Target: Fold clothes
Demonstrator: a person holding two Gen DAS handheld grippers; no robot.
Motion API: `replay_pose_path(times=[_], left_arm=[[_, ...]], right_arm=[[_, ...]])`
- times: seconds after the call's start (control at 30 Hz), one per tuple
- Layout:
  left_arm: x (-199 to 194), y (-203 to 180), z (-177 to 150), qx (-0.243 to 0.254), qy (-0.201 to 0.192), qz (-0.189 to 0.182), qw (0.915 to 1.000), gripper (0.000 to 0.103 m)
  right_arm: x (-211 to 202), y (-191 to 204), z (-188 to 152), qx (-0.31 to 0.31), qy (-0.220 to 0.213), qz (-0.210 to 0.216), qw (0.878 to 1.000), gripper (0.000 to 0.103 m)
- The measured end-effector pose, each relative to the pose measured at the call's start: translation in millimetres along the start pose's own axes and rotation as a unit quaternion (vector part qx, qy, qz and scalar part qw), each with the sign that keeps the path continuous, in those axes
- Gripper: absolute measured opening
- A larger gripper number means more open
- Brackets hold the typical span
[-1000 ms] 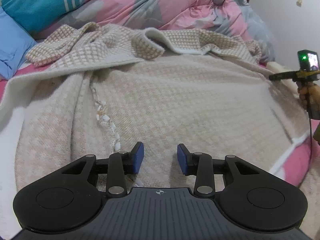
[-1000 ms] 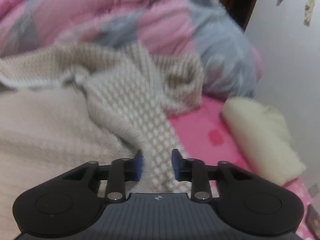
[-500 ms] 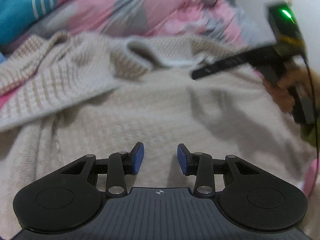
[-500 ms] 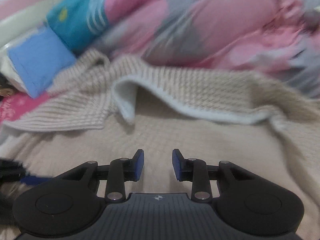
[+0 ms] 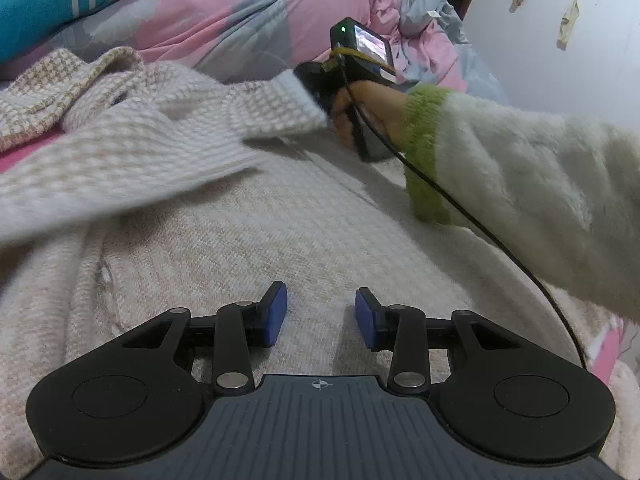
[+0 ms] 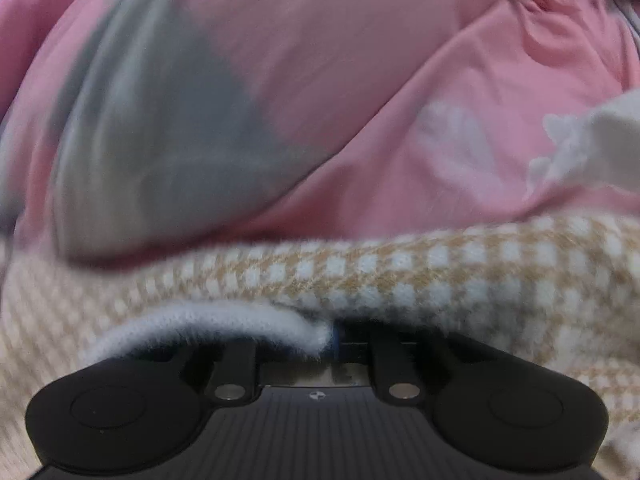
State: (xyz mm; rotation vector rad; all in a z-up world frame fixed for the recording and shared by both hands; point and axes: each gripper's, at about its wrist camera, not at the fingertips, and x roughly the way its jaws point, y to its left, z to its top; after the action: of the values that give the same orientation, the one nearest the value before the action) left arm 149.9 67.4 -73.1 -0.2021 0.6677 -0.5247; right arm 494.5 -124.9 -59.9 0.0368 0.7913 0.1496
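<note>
Left wrist view: at upper centre the sweater (image 5: 168, 128) cuff is pinched by the just-closing right claw (image 5: 316, 92) for folding, while the left claw (image 5: 321, 316) is held part-open, empty.

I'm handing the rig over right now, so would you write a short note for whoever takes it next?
Right claw: jaws have just been closing, now shut on the white-trimmed edge of the beige checked cardigan, at its far side by the pink quilt.
Left claw: open, nothing between its pads, over the cardigan's flat middle.
Done: one flap already lies folded across the top.
Left: probably bring the gripped edge over, then finish folding.
</note>
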Motion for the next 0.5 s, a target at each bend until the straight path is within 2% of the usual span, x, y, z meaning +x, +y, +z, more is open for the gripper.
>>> replay_pose_path(times=[0.13, 0.23, 0.33, 0.43, 0.5], left_arm=[[-1.6, 2.6, 0.8, -0.003, -0.001, -0.003, 1.0000, 0.038], [-3.0, 3.9, 0.3, -0.004, -0.001, -0.005, 1.0000, 0.038], [-3.1, 4.2, 0.6, -0.004, -0.001, -0.005, 1.0000, 0.039], [-2.9, 3.8, 0.0, -0.004, -0.002, -0.004, 1.0000, 0.039], [-3.0, 3.6, -0.2, -0.004, -0.003, -0.004, 1.0000, 0.039]], right_arm=[[-30.0, 4.7, -7.3, -0.014, 0.011, 0.003, 1.000, 0.020], [-72.4, 0.9, -29.2, -0.036, 0.016, 0.032, 0.999, 0.021], [-96.6, 2.7, -55.4, -0.058, 0.047, 0.065, 0.995, 0.021], [-95.5, 16.2, -67.3, -0.073, 0.071, 0.097, 0.990, 0.021], [-82.8, 28.7, -63.7, -0.073, 0.079, 0.114, 0.988, 0.021]])
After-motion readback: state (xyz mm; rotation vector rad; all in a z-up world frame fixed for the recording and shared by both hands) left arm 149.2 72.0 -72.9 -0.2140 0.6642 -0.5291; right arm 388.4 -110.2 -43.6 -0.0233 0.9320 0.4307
